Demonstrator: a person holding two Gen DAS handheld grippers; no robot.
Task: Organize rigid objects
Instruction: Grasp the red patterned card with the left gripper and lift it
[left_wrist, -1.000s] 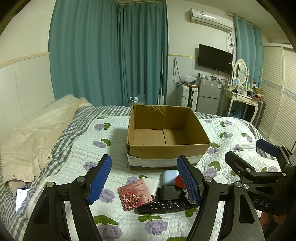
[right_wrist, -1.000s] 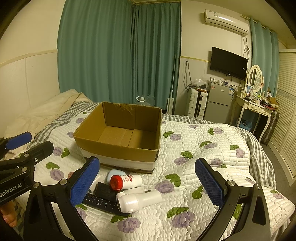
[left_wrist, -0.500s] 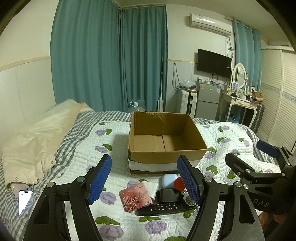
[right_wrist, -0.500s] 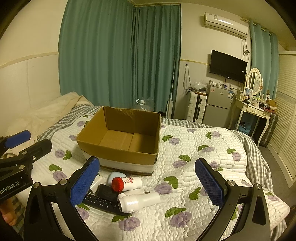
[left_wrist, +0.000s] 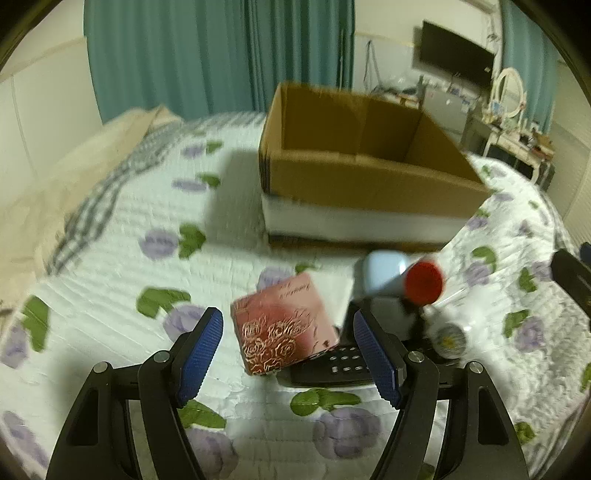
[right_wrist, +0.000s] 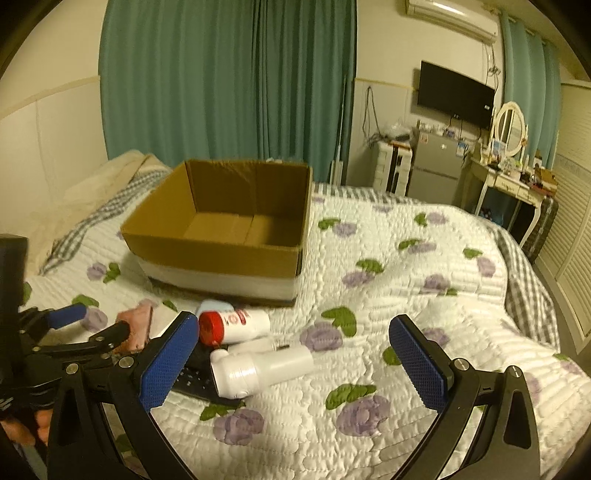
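The pink box (left_wrist: 282, 328) lies on the bed (left_wrist: 110, 258) between the spread fingers of the left claw (left_wrist: 288, 354). The right claw (right_wrist: 295, 358), also apart, holds nothing. The cardboard box (right_wrist: 221, 254) beyond is empty; nothing is sorted yet.

Premises: domestic bedroom, lived in.

A bed (right_wrist: 424, 295) with a white quilt printed in purple flowers fills the foreground, a cream pillow (right_wrist: 110, 177) at its head. Teal curtains (right_wrist: 229, 81) cover the far wall. A wall-mounted television (right_wrist: 455, 94), an air conditioner (right_wrist: 448, 14), a small grey fridge (right_wrist: 434, 168) and a white dressing table (right_wrist: 509, 186) carrying an oval mirror (right_wrist: 509, 127) stand along the right side.
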